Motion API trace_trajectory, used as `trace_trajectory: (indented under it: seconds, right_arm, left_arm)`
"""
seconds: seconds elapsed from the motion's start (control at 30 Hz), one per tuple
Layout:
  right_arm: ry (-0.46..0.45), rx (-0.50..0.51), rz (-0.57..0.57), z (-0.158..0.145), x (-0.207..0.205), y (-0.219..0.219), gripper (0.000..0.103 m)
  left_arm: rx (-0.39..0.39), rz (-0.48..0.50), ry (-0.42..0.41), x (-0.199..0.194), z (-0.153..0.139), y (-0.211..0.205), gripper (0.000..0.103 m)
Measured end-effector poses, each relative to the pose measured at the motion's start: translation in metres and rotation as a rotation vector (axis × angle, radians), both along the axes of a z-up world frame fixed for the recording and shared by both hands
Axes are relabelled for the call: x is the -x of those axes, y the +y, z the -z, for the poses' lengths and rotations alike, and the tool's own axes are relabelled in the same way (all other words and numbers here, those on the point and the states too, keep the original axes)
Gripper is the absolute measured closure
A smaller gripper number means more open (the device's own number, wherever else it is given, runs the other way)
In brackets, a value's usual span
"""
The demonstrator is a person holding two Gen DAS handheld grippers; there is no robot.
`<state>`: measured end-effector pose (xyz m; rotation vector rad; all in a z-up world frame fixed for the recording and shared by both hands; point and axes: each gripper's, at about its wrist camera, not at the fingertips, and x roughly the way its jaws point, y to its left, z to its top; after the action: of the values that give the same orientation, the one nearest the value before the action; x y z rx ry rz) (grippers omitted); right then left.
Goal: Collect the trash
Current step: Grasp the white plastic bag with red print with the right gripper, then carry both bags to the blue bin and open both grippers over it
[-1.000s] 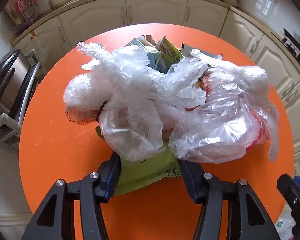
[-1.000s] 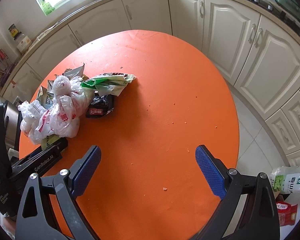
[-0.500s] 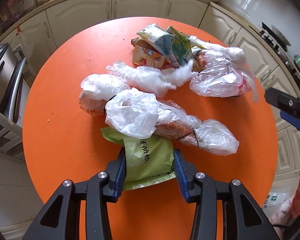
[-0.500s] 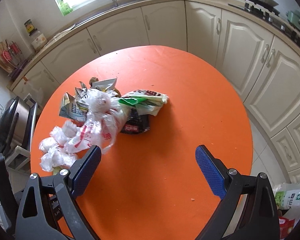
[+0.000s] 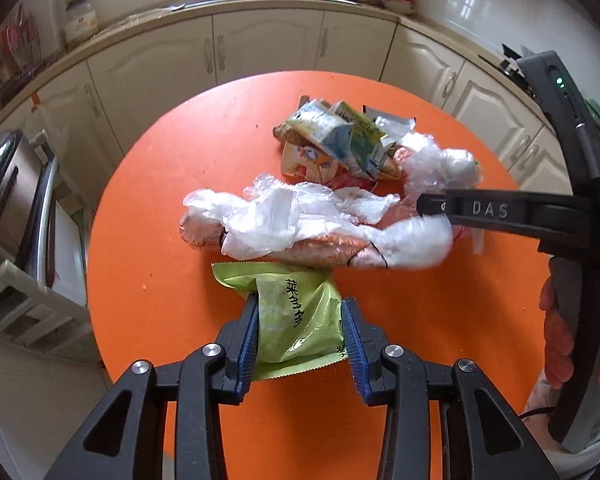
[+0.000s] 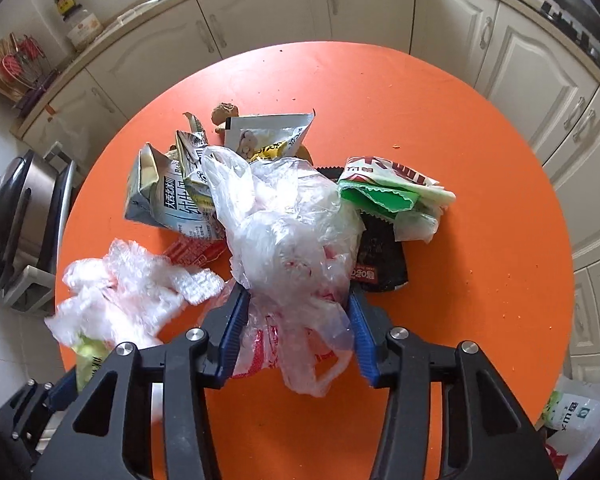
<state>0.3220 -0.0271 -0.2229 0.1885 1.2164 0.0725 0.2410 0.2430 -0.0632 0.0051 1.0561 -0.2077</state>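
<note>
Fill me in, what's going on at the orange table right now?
A person is gathering trash with two handheld grippers. The left gripper is shut on a green snack wrapper at the near side of the orange table. The right gripper has its jaws on either side of a clear plastic bag with red print, seemingly gripping it. Crushed milk cartons, a black snack packet and crumpled plastic film still lie on the table.

The right gripper [image 5: 432,206] is hiding its fingertips behind the plastic bags [image 5: 428,168] in the left view. The crumpled film [image 6: 120,300] is blurring. The green packet [image 6: 88,358] is peeking from beneath it, mostly covered.
</note>
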Motion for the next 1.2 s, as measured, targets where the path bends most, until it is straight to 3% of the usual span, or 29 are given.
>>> trace_trajectory:
  seconds: [0.23, 0.67, 1.0, 1.2]
  right_arm:
    - [-0.058, -0.093, 0.012, -0.021, 0.040, -0.020, 0.061]
    - [-0.157, -0.127, 0.124, -0.051, 0.107, -0.074, 0.061]
    - [-0.218, -0.120, 0.307, -0.064, 0.163, -0.153, 0.061]
    - [-0.240, -0.108, 0.423, -0.064, 0.199, -0.214, 0.061]
  left_arm:
    - [-0.012, 0.001, -0.081, 0.022, -0.022, 0.001, 0.071]
    - [0.040, 0.038, -0.131, 0.060, -0.029, -0.024, 0.072]
    - [0.024, 0.159, -0.128, 0.047, -0.025, -0.097, 0.072]
    - [-0.020, 0.280, -0.120, 0.035, -0.019, -0.171, 0.072]
